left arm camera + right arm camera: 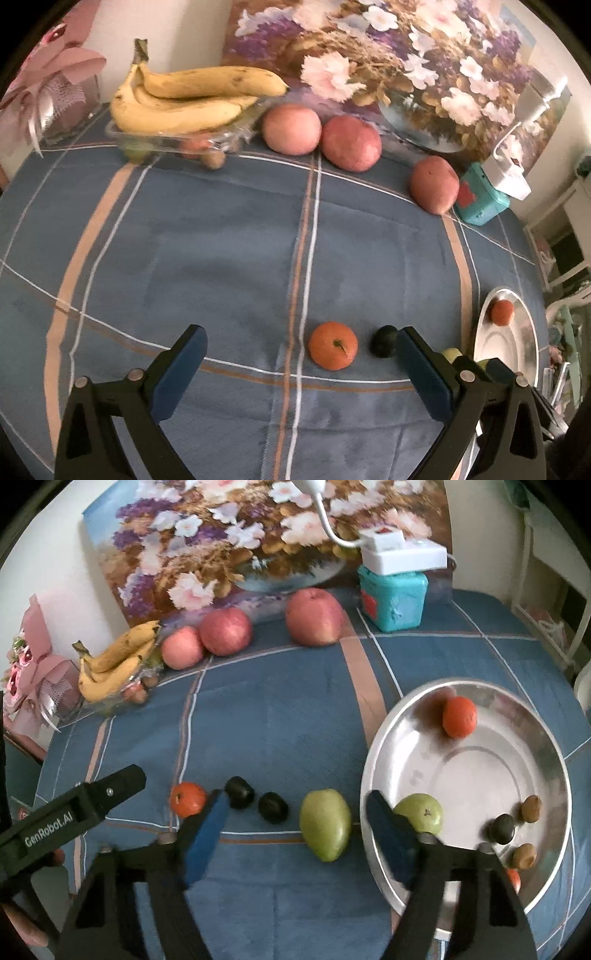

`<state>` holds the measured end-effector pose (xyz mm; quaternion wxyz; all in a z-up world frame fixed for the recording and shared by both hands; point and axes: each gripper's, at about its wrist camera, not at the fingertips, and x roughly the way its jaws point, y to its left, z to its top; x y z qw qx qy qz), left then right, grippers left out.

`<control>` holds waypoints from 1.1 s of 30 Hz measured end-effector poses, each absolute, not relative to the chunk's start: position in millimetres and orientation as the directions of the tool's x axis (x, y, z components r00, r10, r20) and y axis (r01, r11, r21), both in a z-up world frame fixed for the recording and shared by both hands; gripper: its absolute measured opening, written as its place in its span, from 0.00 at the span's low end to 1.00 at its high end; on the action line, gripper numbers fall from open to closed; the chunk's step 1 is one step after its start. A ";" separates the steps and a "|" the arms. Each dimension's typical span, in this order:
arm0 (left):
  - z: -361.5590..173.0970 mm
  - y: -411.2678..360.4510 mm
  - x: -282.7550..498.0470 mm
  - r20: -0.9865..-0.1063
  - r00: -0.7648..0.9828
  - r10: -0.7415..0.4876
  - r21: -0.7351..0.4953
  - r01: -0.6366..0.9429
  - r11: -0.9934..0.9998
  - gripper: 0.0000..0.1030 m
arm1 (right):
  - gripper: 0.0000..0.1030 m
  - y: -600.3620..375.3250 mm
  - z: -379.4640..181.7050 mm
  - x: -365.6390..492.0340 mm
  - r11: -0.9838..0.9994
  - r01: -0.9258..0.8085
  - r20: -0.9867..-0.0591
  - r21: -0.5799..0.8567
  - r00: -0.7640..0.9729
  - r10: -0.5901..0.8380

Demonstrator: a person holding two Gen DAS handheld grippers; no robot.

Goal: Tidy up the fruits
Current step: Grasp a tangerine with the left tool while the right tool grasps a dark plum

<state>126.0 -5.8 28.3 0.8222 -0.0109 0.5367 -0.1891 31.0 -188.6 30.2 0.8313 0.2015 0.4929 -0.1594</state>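
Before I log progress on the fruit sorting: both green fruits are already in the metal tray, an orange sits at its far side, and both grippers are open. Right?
Not quite. Only one green fruit is in the metal tray; the other green fruit lies on the tablecloth beside it, as the right wrist view shows. The orange does sit at the tray's far side, and the left gripper and right gripper are open.

Blue plaid tablecloth (280,716), silver plate (476,771)

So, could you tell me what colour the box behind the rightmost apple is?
Teal box, with a red patch on one side; clearest in the right wrist view.
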 end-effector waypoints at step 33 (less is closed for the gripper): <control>-15.9 -23.9 144.5 -0.889 0.154 -0.431 -0.394 0.222 0.892 0.59 | 0.41 -156.1 -8.3 74.5 0.928 0.351 -0.927 0.128 0.375 -0.014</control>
